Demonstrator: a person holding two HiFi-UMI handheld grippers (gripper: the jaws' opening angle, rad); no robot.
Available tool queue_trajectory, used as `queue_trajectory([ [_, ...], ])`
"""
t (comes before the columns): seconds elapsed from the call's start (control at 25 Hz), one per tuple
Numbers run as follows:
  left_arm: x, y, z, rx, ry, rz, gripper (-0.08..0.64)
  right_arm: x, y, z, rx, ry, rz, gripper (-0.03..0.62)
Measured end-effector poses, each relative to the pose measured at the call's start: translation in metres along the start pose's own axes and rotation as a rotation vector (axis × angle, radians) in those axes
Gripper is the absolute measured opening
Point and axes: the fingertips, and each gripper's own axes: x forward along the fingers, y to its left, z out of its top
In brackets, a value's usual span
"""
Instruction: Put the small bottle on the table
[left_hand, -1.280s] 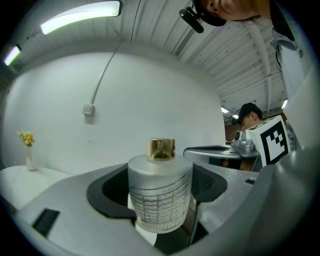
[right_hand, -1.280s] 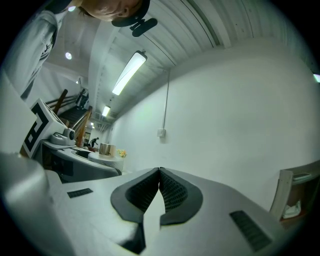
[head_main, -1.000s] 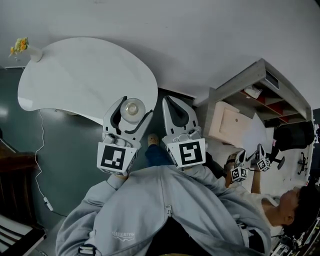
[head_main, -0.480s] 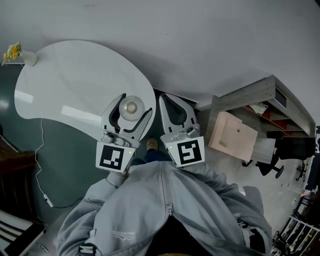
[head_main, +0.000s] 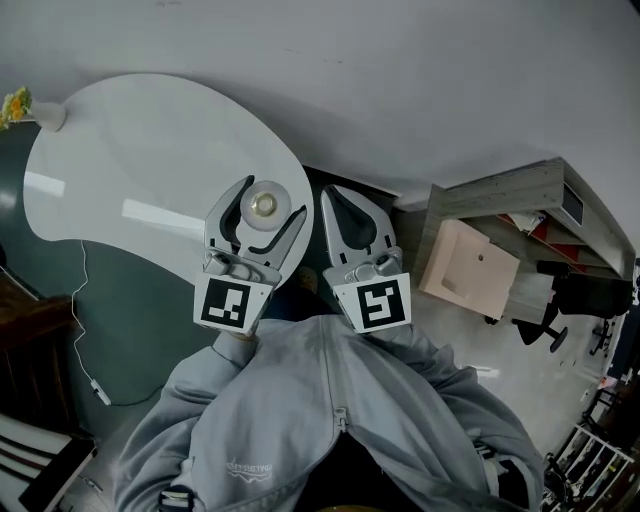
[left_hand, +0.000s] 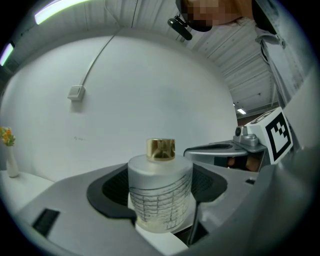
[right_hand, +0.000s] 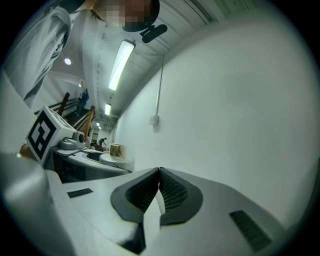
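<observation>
Both jaws of my left gripper clamp the small bottle, now carried further over the white table edge; right gripper pinched together, empty; lowering looks next

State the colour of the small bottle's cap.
Gold; the left gripper view shows the cap best.

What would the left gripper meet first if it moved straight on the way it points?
Probably the wall: the left gripper, shut on the bottle, faces it across the table, with nothing seen between. Depth is unclear.
</observation>
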Motion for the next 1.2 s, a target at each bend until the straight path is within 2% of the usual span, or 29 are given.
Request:
queue_trajectory([
  [0.36, 0.022, 0.014, -0.017, 0.040, -0.004, -0.082, 0.336, 0.019, -0.003, -0.020, -0.010, 0.022, -0.015, 0.026],
  [0.52, 0.031, 0.018, -0.037, 0.030, 0.006, -0.112, 0.336, 0.022, -0.003, -0.042, 0.003, 0.054, -0.022, 0.026],
  [0.8, 0.052, 0.025, -0.070, 0.079, 0.035, -0.147, 0.336, 0.033, -0.012, -0.078, -0.023, 0.092, -0.011, 0.026],
  [1.2, 0.069, 0.031, -0.115, 0.021, 0.059, -0.166, 0.336, 0.046, -0.017, -0.127, -0.008, 0.119, -0.002, 0.026],
])
